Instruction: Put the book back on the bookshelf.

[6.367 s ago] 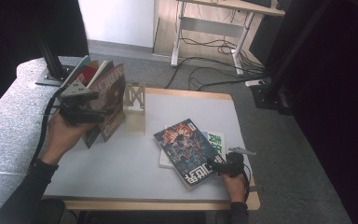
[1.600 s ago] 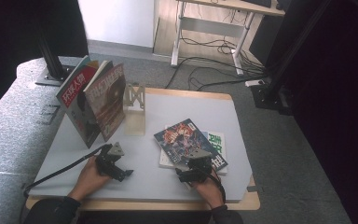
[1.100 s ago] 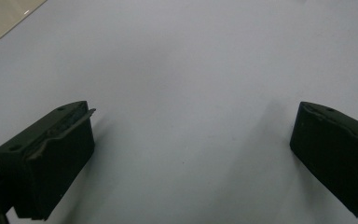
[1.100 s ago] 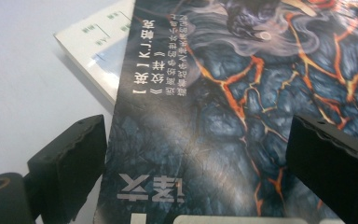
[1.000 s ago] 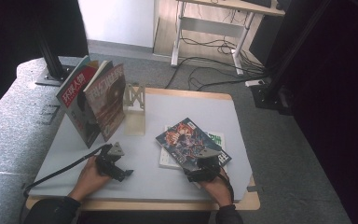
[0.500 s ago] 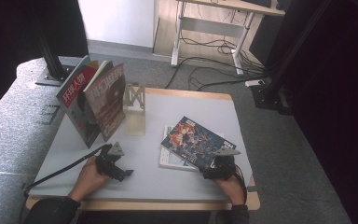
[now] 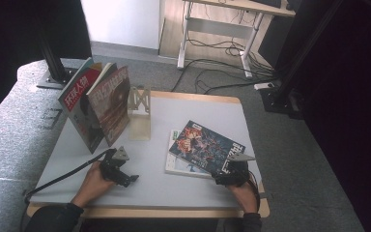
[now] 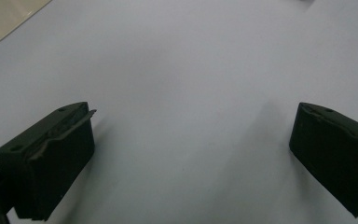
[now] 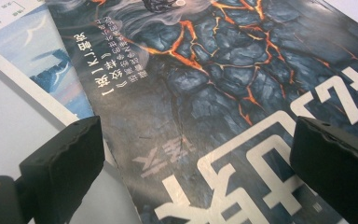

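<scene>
The big grey table (image 7: 174, 183) holds everything. At its far left, two magazines (image 7: 99, 108) stand up and lean beside a clear stand (image 7: 140, 113). Near the front right lies a white book (image 7: 178, 162), flat on the table. On top of it lies the dark magazine (image 7: 205, 145) with orange cracks on its cover.

The right gripper (image 7: 222, 178) is at the near corner of that dark magazine. In the right gripper view its jaws are wide apart, one on each side of the cover, and they hold nothing. I cannot tell if they touch the paper.

The left gripper (image 7: 128, 180) rests on bare table at the front left. Its jaws are wide apart too and hold nothing.

Half a second ago the dark magazine was tipped up off the white book. Now it lies down flatter. The left gripper has stayed in the same spot.
</scene>
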`<state>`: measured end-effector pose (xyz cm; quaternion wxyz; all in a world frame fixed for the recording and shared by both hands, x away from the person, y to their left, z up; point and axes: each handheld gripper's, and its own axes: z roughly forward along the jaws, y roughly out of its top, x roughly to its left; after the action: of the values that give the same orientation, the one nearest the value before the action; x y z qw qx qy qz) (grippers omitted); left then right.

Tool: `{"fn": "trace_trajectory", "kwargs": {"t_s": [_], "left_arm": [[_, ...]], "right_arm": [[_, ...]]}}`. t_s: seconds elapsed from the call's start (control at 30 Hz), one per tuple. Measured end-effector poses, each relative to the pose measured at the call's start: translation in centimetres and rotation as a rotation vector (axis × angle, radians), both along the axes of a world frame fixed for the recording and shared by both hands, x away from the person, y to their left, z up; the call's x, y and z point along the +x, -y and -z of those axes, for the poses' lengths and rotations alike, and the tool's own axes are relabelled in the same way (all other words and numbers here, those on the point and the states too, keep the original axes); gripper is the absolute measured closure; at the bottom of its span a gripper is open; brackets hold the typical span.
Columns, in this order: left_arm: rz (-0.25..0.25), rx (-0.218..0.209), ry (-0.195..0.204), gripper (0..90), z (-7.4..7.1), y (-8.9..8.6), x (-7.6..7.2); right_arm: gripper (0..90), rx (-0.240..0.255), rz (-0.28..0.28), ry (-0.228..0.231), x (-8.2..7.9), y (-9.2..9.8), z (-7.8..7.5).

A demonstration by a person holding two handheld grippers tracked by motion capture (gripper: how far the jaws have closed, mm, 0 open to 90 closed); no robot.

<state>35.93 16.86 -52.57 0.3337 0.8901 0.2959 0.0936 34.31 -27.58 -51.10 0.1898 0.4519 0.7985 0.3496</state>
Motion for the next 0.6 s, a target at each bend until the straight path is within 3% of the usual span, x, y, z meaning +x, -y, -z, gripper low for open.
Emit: {"fn": "trace_trajectory", "kwargs": {"t_s": [0.1,0.3,0.47,0.5,0.6], "left_arm": [[-0.007,-0.011,0.009,0.3,-0.4,0.2,0.3],[0.025,-0.042,0.016,0.6,-2.0,1.4,1.1],[0.069,-0.008,0.05,2.8,-3.3,3.5,1.9],[0.072,-0.023,0.062,3.8,-3.7,4.0,2.1],[0.092,-0.063,0.044,5.6,-4.4,5.1,3.0]], "right_arm": [[2.8,0.008,0.001,-0.004,-0.2,0.2,0.0],[2.8,0.019,-0.003,-0.001,-0.3,0.4,-0.5],[3.0,0.035,0.022,0.018,-0.4,0.8,-1.1],[3.0,0.035,0.03,0.023,-0.4,0.9,-1.1],[3.2,0.034,0.055,0.028,-0.4,1.4,-1.3]]}}
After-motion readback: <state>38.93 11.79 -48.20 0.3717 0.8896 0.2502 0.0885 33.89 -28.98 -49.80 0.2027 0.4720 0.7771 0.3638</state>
